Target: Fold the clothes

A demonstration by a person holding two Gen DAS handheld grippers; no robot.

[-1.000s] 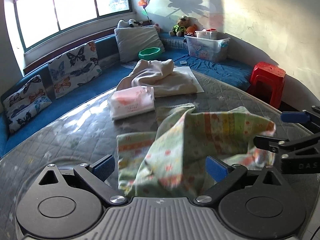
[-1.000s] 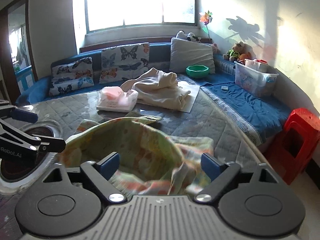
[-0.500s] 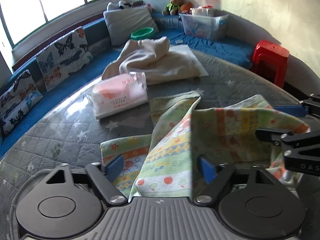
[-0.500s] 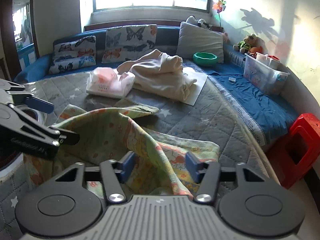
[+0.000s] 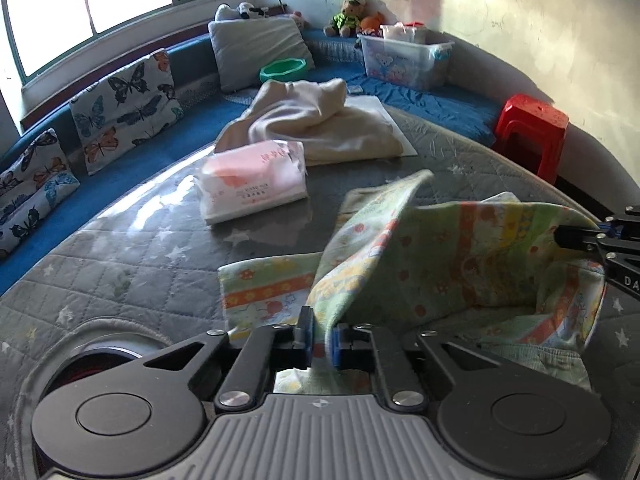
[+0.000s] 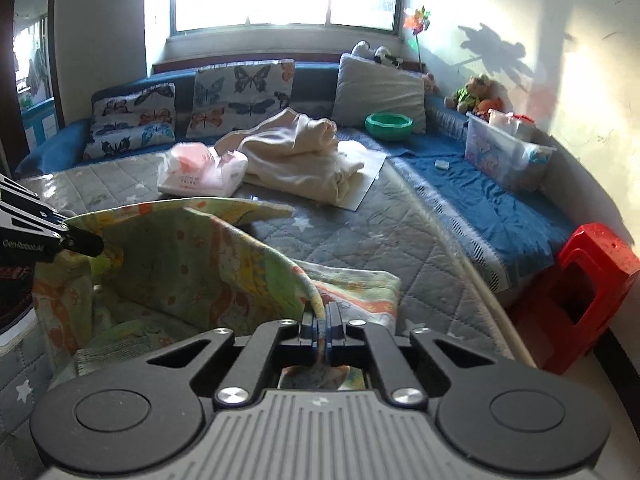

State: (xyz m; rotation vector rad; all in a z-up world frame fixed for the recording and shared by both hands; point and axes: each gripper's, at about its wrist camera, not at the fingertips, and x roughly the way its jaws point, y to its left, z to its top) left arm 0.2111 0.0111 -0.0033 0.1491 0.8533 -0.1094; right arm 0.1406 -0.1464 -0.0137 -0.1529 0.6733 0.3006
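Observation:
A green, yellow and orange patterned garment (image 5: 440, 256) lies partly lifted on the grey quilted table (image 5: 120, 264). My left gripper (image 5: 321, 336) is shut on its near edge. My right gripper (image 6: 320, 328) is shut on another edge of the same garment (image 6: 192, 264). The cloth hangs stretched between the two grippers, with the rest resting on the table. The right gripper shows at the right edge of the left wrist view (image 5: 600, 240), and the left gripper at the left edge of the right wrist view (image 6: 44, 236).
A white and pink plastic package (image 5: 252, 184) and a heap of cream cloth (image 5: 320, 128) on a white sheet lie farther back. Behind are a blue couch with butterfly cushions (image 6: 240, 92), a green bowl (image 6: 388, 124) and a clear bin (image 6: 508, 152). A red stool (image 6: 588, 292) stands at the right.
Both grippers went from open around the garment to shut on its edges. The cloth is now raised and pulled taut between them.

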